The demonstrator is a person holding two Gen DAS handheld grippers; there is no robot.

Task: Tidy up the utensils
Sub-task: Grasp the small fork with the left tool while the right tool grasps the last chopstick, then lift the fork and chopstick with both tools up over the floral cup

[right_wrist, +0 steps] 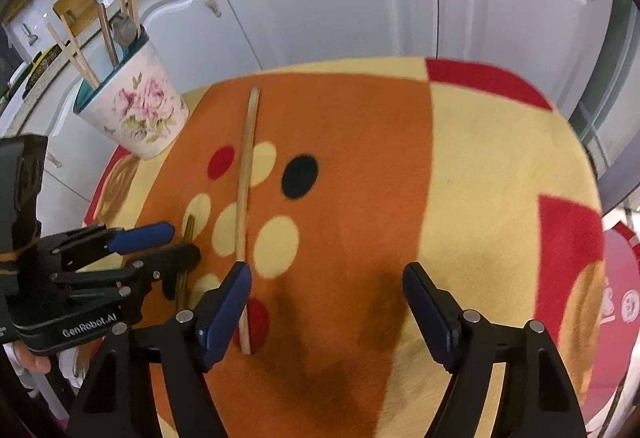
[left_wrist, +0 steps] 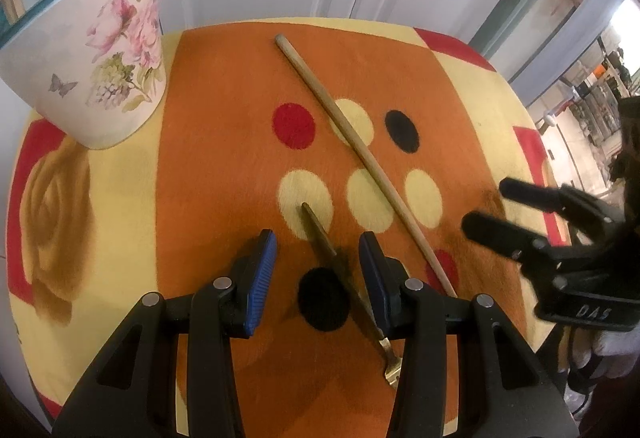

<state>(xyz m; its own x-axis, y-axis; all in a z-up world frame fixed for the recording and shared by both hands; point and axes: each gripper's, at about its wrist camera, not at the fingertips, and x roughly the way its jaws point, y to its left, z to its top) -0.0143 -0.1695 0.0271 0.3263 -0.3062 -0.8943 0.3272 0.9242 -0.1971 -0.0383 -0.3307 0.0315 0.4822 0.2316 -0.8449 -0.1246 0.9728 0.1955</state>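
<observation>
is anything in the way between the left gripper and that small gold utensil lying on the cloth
Nothing visible blocks it. The left gripper is open, and the gold utensil lies on the cloth right between its fingers. The long wooden stick lies off to the right side, apart from it, and the right gripper is farther right.

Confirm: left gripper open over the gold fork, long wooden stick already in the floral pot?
Not quite. The wooden stick lies flat on the cloth, outside the floral pot, as the left wrist view shows. The left gripper is indeed open over the fork.
</observation>
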